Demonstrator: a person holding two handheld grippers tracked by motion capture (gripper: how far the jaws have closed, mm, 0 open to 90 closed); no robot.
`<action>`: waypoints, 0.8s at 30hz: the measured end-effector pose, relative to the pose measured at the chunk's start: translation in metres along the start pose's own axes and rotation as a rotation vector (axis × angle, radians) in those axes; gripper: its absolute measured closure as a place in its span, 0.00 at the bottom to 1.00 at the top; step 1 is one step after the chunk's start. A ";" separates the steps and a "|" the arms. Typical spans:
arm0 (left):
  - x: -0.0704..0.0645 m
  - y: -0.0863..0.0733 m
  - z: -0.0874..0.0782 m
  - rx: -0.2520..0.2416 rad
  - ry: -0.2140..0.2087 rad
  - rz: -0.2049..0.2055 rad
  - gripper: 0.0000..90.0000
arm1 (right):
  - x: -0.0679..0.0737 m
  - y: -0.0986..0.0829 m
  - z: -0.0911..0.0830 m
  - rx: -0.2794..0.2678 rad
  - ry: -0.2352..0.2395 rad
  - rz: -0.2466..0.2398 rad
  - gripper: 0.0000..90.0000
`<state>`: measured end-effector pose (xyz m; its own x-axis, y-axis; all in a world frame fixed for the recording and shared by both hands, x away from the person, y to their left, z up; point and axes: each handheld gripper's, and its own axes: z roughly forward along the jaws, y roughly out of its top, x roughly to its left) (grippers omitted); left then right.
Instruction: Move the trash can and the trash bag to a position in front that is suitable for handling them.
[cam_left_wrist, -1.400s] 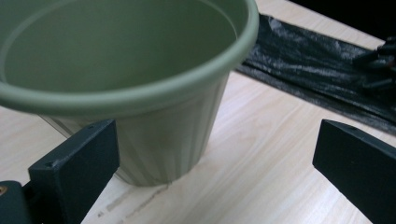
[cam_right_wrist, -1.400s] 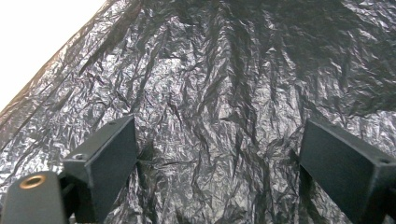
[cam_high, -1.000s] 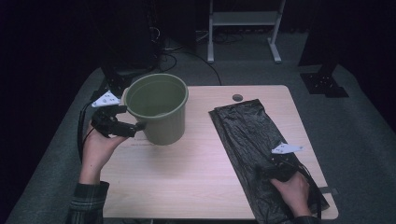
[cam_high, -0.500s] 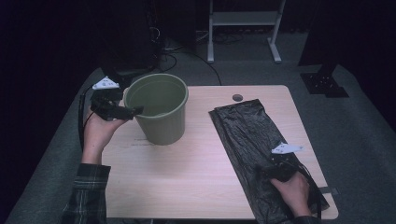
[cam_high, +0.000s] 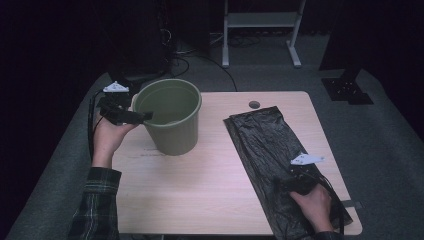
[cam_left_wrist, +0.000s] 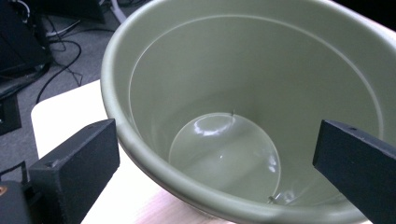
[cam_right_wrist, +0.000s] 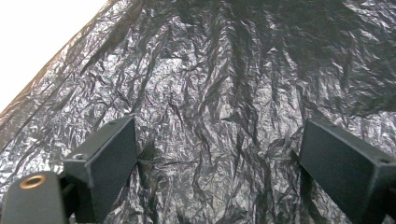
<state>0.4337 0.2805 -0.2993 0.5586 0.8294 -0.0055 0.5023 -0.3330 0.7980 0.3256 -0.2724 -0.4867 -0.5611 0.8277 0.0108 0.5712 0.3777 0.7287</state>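
Right tool (cam_high: 287, 184) hand-hidden, bag (cam_high: 270, 150) edge cropped

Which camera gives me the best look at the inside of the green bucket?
The left gripper view: it looks straight down into the green bucket, showing its bare, glossy bottom between that gripper's open fingers. The high view shows the whole bucket upright on the table, its interior shadowed. The right gripper view faces the black bag.

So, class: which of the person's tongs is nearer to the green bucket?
Left. The left tongs are open at the green bucket, its rim between their jaws. The right tongs are open over the black plastic bag, across the table.
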 end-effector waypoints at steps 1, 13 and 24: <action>0.000 0.000 0.001 0.004 0.000 -0.003 0.00 | 0.000 0.000 0.000 0.000 0.000 0.000 0.12; 0.002 -0.007 0.007 0.026 0.001 -0.026 0.00 | 0.000 0.000 0.000 -0.001 0.002 -0.003 0.12; -0.004 -0.008 0.008 0.027 0.002 -0.038 0.00 | 0.000 0.000 0.000 -0.001 0.002 -0.004 0.12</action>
<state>0.4330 0.2767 -0.3101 0.5371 0.8428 -0.0341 0.5408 -0.3131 0.7807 0.3256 -0.2724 -0.4868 -0.5642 0.8256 0.0094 0.5686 0.3802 0.7295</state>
